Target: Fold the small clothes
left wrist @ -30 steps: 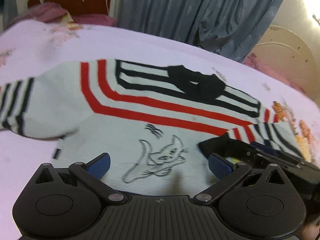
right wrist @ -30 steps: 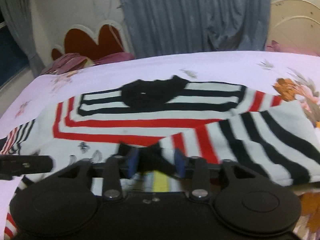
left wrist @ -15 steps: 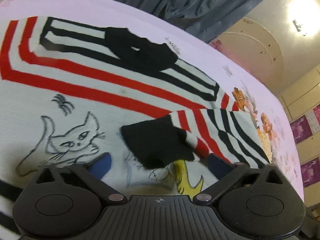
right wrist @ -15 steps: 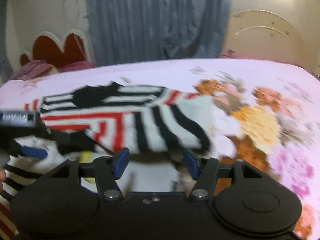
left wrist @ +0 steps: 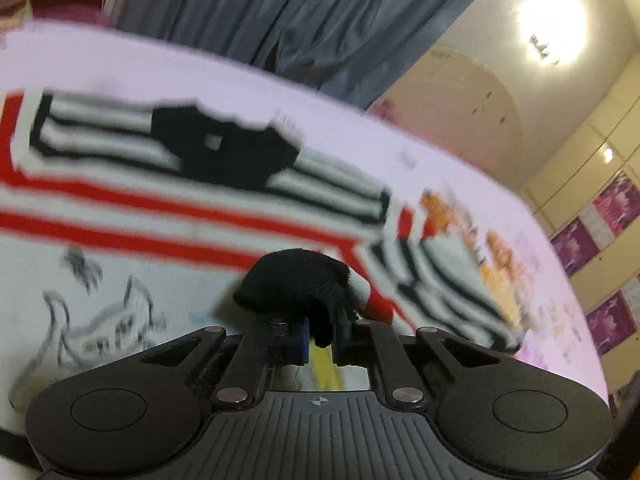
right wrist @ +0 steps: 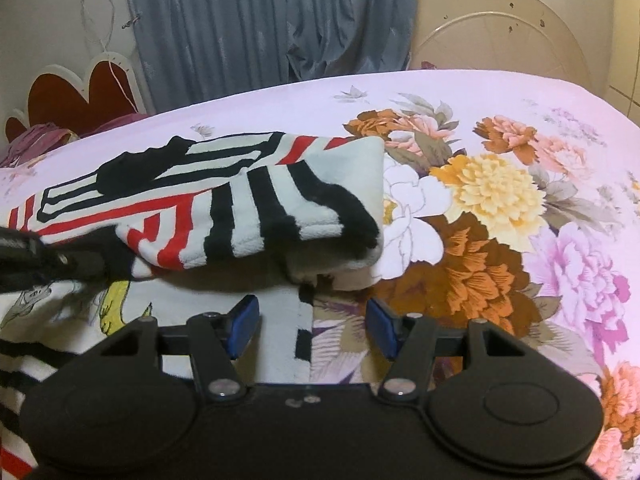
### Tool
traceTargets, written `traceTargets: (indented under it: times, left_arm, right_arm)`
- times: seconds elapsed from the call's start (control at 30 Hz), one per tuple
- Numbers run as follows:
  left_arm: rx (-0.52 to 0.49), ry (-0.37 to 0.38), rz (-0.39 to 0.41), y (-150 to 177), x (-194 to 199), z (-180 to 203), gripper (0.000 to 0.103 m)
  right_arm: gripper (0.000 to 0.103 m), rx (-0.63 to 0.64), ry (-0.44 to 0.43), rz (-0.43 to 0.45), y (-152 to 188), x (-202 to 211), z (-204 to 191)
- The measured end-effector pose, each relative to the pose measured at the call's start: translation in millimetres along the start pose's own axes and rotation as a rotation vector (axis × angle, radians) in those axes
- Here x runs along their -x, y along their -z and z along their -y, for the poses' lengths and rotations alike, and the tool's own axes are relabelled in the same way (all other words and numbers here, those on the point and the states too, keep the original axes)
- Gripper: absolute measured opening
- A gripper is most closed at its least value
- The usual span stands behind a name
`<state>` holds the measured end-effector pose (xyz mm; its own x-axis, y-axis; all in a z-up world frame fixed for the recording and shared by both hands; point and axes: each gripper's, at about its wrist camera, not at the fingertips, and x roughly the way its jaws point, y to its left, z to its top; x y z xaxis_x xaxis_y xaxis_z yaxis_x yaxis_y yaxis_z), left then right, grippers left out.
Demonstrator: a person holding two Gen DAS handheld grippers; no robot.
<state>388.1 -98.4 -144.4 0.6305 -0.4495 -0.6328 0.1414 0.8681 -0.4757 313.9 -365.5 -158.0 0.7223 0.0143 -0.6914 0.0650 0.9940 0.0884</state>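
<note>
The left gripper (left wrist: 320, 334) is clamping the black cuff (left wrist: 296, 282) of the sweater's (left wrist: 168, 216) sleeve (left wrist: 432, 280), low in the middle of the left wrist frame; its jaws have just been closing and the blue pads are now pinching the cuff's lower edge between them. The sleeve is running from there toward the right of the frame, lying folded across the sweater's white front, whose red and black stripes are filling the left and centre and whose cat drawing (left wrist: 104, 324) is sitting at lower left, blurred. In the right wrist frame the right gripper (right wrist: 312, 322) is hovering with its jaws apart and nothing between the pads, just below the folded sleeve (right wrist: 260, 208); they have opened a little within the last second. Beneath it are lying the sweater's side edge and the flowered bed sheet (right wrist: 500, 200). The sweater (right wrist: 140, 184) is spreading over the left half of that frame, on the bed, with the left gripper's dark body (right wrist: 40, 260) showing at the left edge beside the cuff. A grey curtain (right wrist: 256, 24) is hanging behind the bed at the top of both frames, and a lamp (left wrist: 550, 26) is glowing at upper right of the left wrist frame.
</note>
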Motion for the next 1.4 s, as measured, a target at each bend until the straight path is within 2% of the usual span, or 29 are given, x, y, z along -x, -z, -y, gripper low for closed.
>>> traceTargets:
  times: [0.1, 0.2, 0.27, 0.3, 0.43, 0.53, 0.63, 0.73, 0.8, 0.83, 0.87, 0.9, 0.93, 1.0, 1.07, 1.2, 1.3, 1.4]
  left_arm:
    - [0.002, 0.014, 0.070, -18, 19, -2, 0.009]
    - [0.011, -0.009, 0.124, -34, 35, -15, 0.009]
    - [0.011, -0.041, 0.143, -40, 43, -28, 0.009]
    - [0.012, -0.063, 0.149, -41, 45, -35, 0.009]
    - [0.047, -0.163, 0.145, -37, 46, -72, 0.009]
    - [0.070, -0.212, 0.090, -20, 35, -96, 0.009]
    - [0.082, -0.235, 0.048, -5, 25, -104, 0.009]
    - [0.055, -0.252, 0.047, -2, 26, -101, 0.009]
    - [0.039, -0.280, 0.035, -4, 28, -98, 0.010]
    - [0.041, -0.295, 0.038, -5, 33, -97, 0.010]
    - [0.046, -0.300, 0.037, -6, 37, -98, 0.016]
    - [0.051, -0.309, 0.038, -6, 43, -98, 0.025]
    - [0.055, -0.323, 0.049, -6, 51, -97, 0.029]
    - [0.051, -0.322, 0.076, -7, 59, -94, 0.040]
    - [0.028, -0.307, 0.107, -11, 66, -85, 0.043]
    - [-0.015, -0.237, 0.117, -21, 54, -63, 0.058]
    - [-0.044, -0.230, 0.091, -23, 31, -55, 0.058]
    - [-0.041, -0.266, 0.059, -24, 7, -63, 0.058]
  right_arm:
    - [0.059, -0.016, 0.004, 0.002, -5, -8, -2]
    - [0.056, -0.016, 0.005, -0.001, -11, -18, -8]
    - [0.035, -0.016, 0.002, 0.002, -14, -23, -11]
    - [0.029, -0.013, 0.001, -0.004, -16, -26, -14]
    - [0.021, 0.002, 0.013, -0.005, -17, -28, -17]
    - [0.019, -0.009, 0.009, 0.008, -16, -23, -12]
    - [0.017, -0.033, 0.018, -0.024, -9, -28, -5]
    - [0.017, 0.002, 0.027, -0.032, -11, -24, -10]
    - [0.023, -0.006, 0.000, -0.045, -11, -19, -6]
    - [0.029, -0.018, -0.015, -0.046, -11, -14, -4]
    - [0.037, -0.032, -0.032, -0.044, -11, -8, -1]
    - [0.040, -0.040, -0.044, -0.032, -12, -1, 1]
    - [0.042, -0.039, -0.045, -0.010, -13, 5, 2]
    - [0.042, -0.017, -0.038, 0.027, -20, 12, 3]
    - [0.044, -0.001, -0.030, 0.040, -30, 8, 6]
    - [0.042, -0.009, -0.031, 0.047, -49, -14, 10]
    - [0.042, -0.036, -0.056, 0.022, -61, -38, 10]
    - [0.042, -0.058, -0.070, 0.011, -77, -64, 8]
